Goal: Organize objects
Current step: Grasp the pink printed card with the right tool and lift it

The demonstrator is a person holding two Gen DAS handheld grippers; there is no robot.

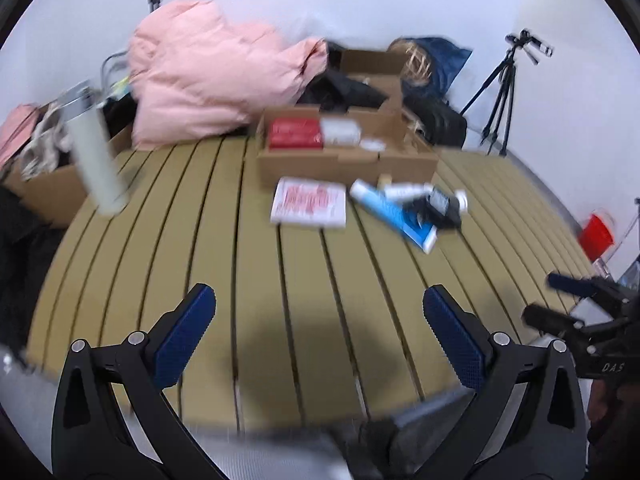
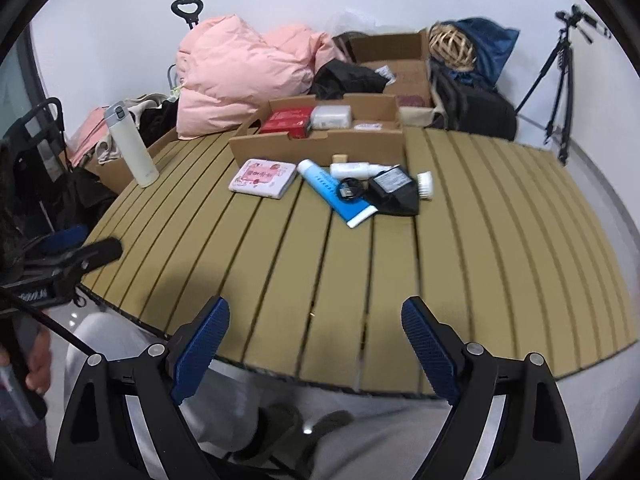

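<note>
Recording room, slatted table (image 2: 480, 240), tripod (image 2: 560, 80), piled duvet (image 2: 240, 72)

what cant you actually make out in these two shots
- Print on the pink-and-white flat box: left wrist view, motion blur.
- Far side of the open cardboard tray: right wrist view, hidden by its front wall.
- Black adapter label: right wrist view, too small.

Even, soft indoor light fills both views, without glare. The left wrist view is smeared by motion blur; the bottle (image 1: 97, 152) left of the left claw (image 1: 319, 334) streaks. A soft shadow darkens the table (image 1: 304, 344) between its fingers. Fisheye curvature bends the slats, and black vignette rings the edges.
</note>
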